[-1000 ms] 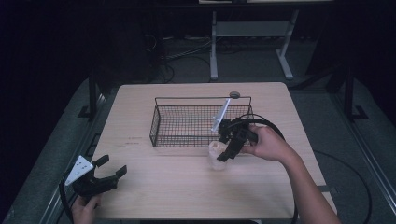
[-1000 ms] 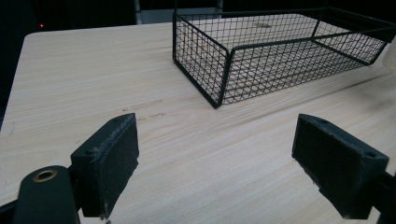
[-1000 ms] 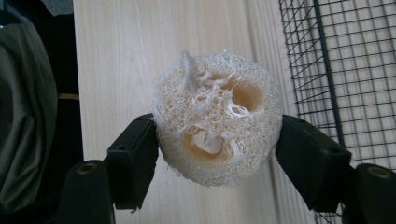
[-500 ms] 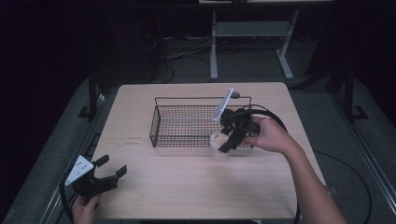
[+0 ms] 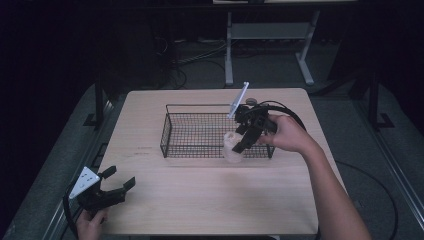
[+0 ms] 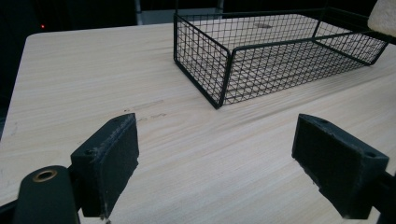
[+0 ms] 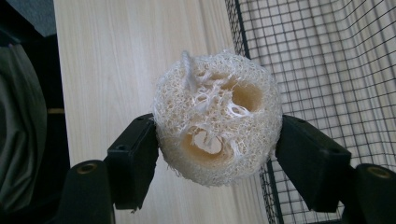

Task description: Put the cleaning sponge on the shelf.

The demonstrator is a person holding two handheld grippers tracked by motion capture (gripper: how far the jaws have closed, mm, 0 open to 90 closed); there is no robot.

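A pale loofah sponge (image 7: 215, 116) is clamped between the jaws of my right gripper (image 7: 215, 156). In the high view the loofah (image 5: 232, 146) hangs over the near rim of the black wire basket (image 5: 172, 107), held by the right gripper (image 5: 239, 146). The basket looks bare inside, and its near left corner (image 6: 219, 70) faces the left gripper view. My left gripper (image 5: 119, 184) rests open at the table's front left corner, far from the basket; its own view shows only bare wood between the jaws (image 6: 215, 161).
The light wooden table (image 5: 210, 200) has free room in front of the basket. A small round dark object (image 5: 251, 101) lies at the far edge behind the basket. Dark floor and a grey metal stand (image 5: 265, 35) surround the table.
The right gripper has carried the loofah up and away from me, from the table in front of the basket to above the basket's near rim. The left gripper has stayed still.
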